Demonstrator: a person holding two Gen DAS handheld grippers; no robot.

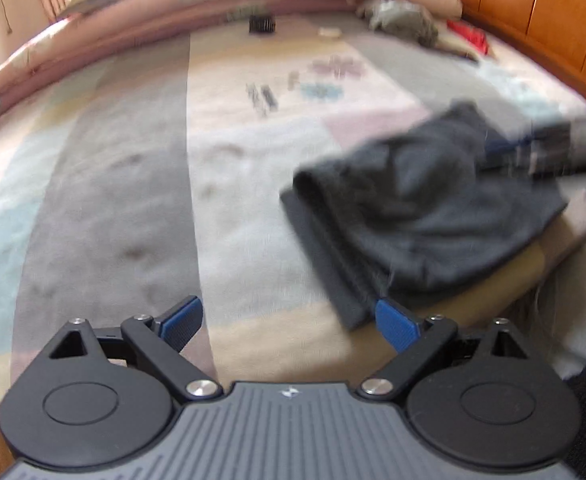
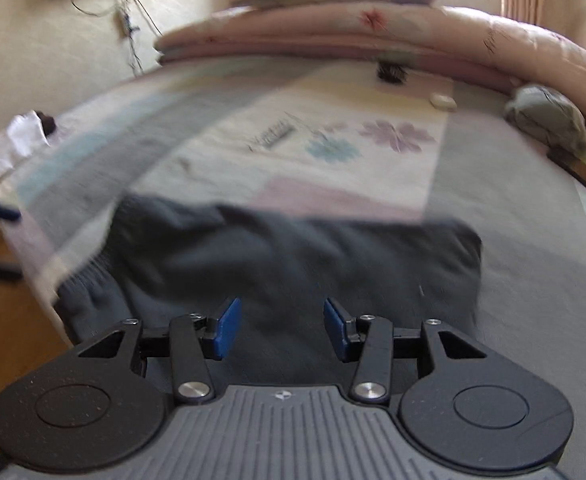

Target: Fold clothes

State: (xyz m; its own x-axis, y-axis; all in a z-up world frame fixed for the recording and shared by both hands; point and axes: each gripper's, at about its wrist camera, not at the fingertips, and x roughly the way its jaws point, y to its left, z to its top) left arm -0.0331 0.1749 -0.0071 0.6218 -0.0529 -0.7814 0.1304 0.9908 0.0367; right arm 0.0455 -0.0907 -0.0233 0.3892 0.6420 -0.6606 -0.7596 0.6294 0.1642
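Both views are smeared by motion blur, so fine detail is hard to make out. The dark grey garment (image 1: 421,208) lies in a folded heap on the bed (image 1: 233,184), near the edge closest to the cameras; in the right wrist view it spreads across the middle of the frame (image 2: 293,256), with one end hanging over the bed's left edge. What sort of clothing it is cannot be told.

The left gripper (image 1: 289,322) stands wide open and holds nothing; its right blue pad sits just beside a corner of the garment. The right gripper (image 2: 280,328) is also open, less widely, with nothing between its pads, hovering over the garment. In the left wrist view the right gripper shows only as a blurred shape at the right edge, partly cut off.

A printed line of text on the bed cover (image 2: 273,136) near the flower pattern (image 2: 397,134) is too blurred to read. A small emblem on each gripper body is not legible. A rolled quilt (image 2: 433,36) lies along the far side.
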